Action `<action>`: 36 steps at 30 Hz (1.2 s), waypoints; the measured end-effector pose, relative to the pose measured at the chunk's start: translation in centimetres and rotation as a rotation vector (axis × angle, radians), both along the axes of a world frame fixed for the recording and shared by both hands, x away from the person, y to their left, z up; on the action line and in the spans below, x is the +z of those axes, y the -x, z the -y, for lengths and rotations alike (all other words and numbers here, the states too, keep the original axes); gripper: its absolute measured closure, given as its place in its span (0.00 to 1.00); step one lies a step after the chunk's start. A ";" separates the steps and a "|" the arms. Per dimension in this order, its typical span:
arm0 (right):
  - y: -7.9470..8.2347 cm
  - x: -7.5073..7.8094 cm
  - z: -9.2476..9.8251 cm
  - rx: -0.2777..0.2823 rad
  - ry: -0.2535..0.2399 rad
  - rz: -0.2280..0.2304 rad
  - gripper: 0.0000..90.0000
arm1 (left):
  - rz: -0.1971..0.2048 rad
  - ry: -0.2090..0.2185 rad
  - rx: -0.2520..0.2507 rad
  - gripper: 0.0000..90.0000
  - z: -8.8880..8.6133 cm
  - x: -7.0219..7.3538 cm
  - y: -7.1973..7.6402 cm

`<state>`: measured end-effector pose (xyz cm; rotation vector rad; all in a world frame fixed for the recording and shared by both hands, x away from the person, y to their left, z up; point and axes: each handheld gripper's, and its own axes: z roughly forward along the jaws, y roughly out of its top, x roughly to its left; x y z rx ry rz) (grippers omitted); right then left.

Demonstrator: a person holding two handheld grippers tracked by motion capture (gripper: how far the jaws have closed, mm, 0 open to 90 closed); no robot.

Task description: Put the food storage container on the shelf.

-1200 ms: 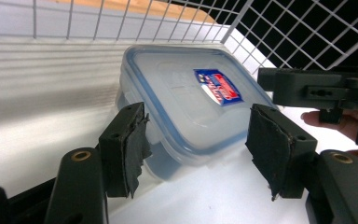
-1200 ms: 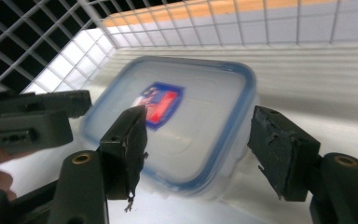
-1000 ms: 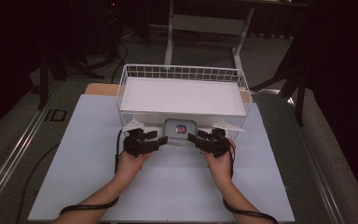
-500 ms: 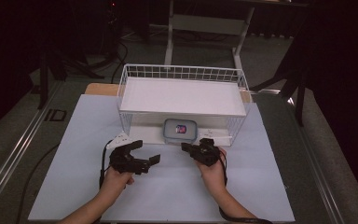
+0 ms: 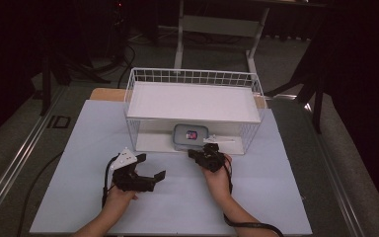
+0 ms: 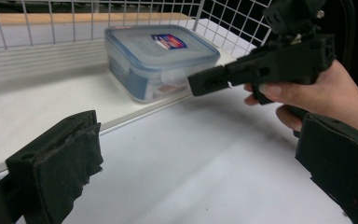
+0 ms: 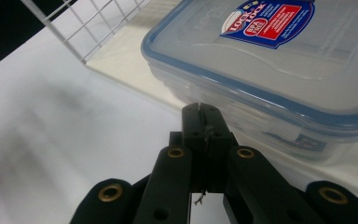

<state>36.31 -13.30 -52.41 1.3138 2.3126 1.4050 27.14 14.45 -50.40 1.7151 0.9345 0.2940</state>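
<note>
High view puts the clear plastic lidded box with a blue seal rim and a red and blue label (image 5: 191, 137) at the centre of the frame, on the lower level of the white wire basket (image 5: 143, 79), close to its open front edge and under its white shelf. One second ago both grippers were up at the basket front on either side of the box; now both sit lower in the frame on the pale tabletop (image 5: 276, 197), and the box rests alone, untouched. I judge this a release and retreat after placing or adjusting the box.

The right gripper (image 5: 193, 154) has pulled back least: its jaws have just closed and now meet with nothing between them, tips just short of the box's near wall, as the right gripper view shows (image 7: 200, 108). The left gripper (image 5: 153, 168), at lower left and well apart from the box, has just opened, and its black pads (image 6: 67, 163) stand wide and empty.

Up close the box (image 6: 161, 58) is squarish with rounded corners, lid seated flat, label upward (image 7: 265, 18).
</note>
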 end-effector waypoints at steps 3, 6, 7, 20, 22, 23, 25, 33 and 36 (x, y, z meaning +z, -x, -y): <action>-0.5 0.0 -0.1 -0.012 -0.011 -0.001 1.00 | -0.008 0.001 -0.003 0.01 0.1 -0.2 -0.1; -0.9 -0.1 -0.3 -0.027 -0.017 -0.002 1.00 | -0.011 0.004 -0.005 0.01 0.1 -0.2 -0.1; -1.1 -0.1 -0.3 -0.025 -0.021 -0.004 1.00 | -0.011 0.004 -0.006 0.01 0.1 -0.2 -0.1; -1.7 0.0 -0.3 -0.058 -0.038 -0.004 1.00 | 0.017 -0.043 0.001 0.01 0.3 -0.3 -0.1; -1.8 -0.1 0.0 -0.069 -0.029 -0.002 1.00 | 0.027 -0.056 0.000 0.01 0.5 -0.3 -0.1; -1.9 -0.2 0.1 -0.077 -0.031 -0.006 1.00 | 0.025 -0.050 -0.003 0.01 0.5 -0.3 -0.1; -2.1 -0.4 0.2 -0.088 -0.038 -0.028 1.00 | 0.024 -0.044 -0.005 0.01 0.5 -0.3 0.0; -3.1 -0.6 -0.4 -0.090 -0.042 -0.003 1.00 | 0.011 -0.014 0.002 0.01 0.2 -0.4 -0.2; -3.4 -0.5 -0.6 -0.089 -0.048 -0.001 1.00 | 0.012 -0.019 0.003 0.01 0.1 -0.3 -0.2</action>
